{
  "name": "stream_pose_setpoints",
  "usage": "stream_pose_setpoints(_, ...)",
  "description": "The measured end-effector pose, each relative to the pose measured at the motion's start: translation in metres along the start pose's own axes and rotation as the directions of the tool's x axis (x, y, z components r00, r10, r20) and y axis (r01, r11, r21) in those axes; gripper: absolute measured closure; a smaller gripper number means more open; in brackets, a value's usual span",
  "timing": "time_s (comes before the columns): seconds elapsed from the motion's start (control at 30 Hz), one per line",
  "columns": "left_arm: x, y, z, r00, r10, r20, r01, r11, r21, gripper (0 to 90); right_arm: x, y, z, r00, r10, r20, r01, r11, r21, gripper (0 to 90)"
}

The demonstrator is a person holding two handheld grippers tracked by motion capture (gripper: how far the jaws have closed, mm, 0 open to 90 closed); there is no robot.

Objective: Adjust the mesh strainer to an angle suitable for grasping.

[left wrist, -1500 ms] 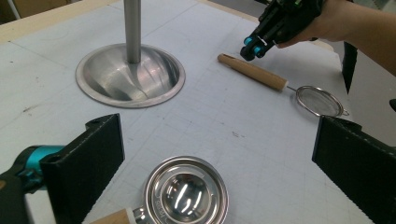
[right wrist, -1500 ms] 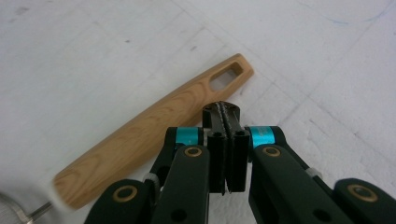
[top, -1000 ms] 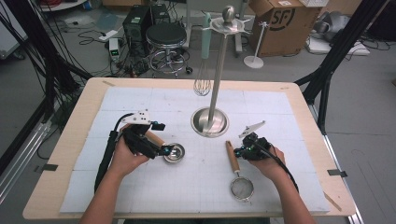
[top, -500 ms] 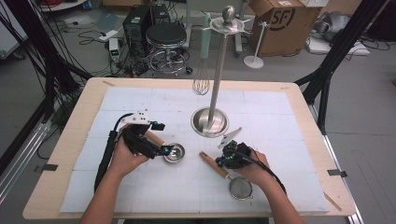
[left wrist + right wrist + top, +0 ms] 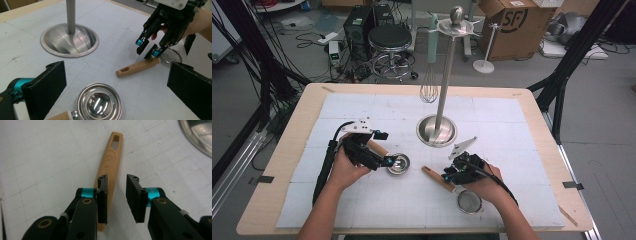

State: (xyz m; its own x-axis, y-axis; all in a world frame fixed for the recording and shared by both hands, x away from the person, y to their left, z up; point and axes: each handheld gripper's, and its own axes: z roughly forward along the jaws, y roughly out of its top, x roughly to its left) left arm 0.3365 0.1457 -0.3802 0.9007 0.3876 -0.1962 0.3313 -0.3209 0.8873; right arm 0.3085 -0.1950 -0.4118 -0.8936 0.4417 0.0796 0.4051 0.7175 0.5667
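- Steel-mesh strainer with a pale wooden handle (image 5: 438, 178) lies at five o'clock from the chrome utensil stand (image 5: 437, 131); right gripper (image 5: 451, 176) hovers over the handle.
- Left gripper (image 5: 112, 85): jaws spread wide around the small steel ladle bowl (image 5: 99, 102).
- Right gripper view: jaws parted, handle under the left jaw; I'd shift toward nine o'clock, then close.

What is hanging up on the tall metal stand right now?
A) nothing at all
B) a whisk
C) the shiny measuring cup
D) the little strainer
B: a whisk with a pale green handle hangs from the top of the stand, while the strainer and the measuring cup both lie flat on the white mat near the two tongs.
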Motion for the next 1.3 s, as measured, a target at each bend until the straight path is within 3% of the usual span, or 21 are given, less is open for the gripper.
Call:
stream_pose_setpoints(0.17, -0.001, 0.000, 0.001, 1.0000, -0.003, -0.003, 0.003, 1.0000, -0.001, 2.9, 0.007, -0.005, -0.003, 0.9999, 0.009, -0.004, -0.010, 1.000, -0.012, 63.7)
stream_pose_setpoints(0.3, -0.001, 0.000, 0.001, 1.0000, 0.004, 0.001, -0.004, 1.0000, 0.003, 2.9, 0.011, -0.008, 0.001, 0.9999, 0.001, -0.015, -0.001, 1.000, 0.012, 59.1)
stream_pose_setpoints(0.43, -0.001, 0.000, 0.001, 1.0000, 0.000, 0.000, 0.000, 1.0000, 0.002, 2.9, 0.015, -0.013, 0.010, 0.9997, -0.010, -0.021, 0.012, 0.998, 0.068, 59.8)
stream_pose_setpoints(0.57, -0.001, 0.000, 0.001, 1.0000, 0.002, 0.003, -0.002, 1.0000, 0.005, 2.9, 0.015, -0.015, 0.006, 0.9995, -0.031, 0.007, 0.030, 0.998, 0.063, 64.7)
stream_pose_setpoints(0.77, -0.001, 0.000, 0.001, 1.0000, 0.001, -0.002, -0.001, 1.0000, 0.003, 2.9, 0.006, -0.025, -0.001, 0.9992, -0.027, 0.030, 0.025, 0.997, 0.072, 67.0)
stream_pose_setpoints(1.07, 0.000, -0.001, 0.001, 1.0000, -0.001, -0.001, 0.001, 1.0000, 0.002, 2.9, -0.014, -0.045, -0.017, 0.9950, 0.050, 0.087, -0.055, 0.997, 0.055, 67.0)
stream_pose_setpoints(1.23, 0.001, -0.001, 0.002, 1.0000, 0.000, 0.003, 0.000, 1.0000, 0.006, 2.9, -0.019, -0.052, -0.023, 0.9936, 0.071, 0.087, -0.075, 0.996, 0.044, 66.3)
stream_pose_setpoints(1.3, 0.000, -0.001, 0.002, 1.0000, 0.000, 0.001, 0.000, 1.0000, 0.008, 2.9, -0.019, -0.052, -0.026, 0.9937, 0.079, 0.079, -0.081, 0.997, 0.011, 63.9)
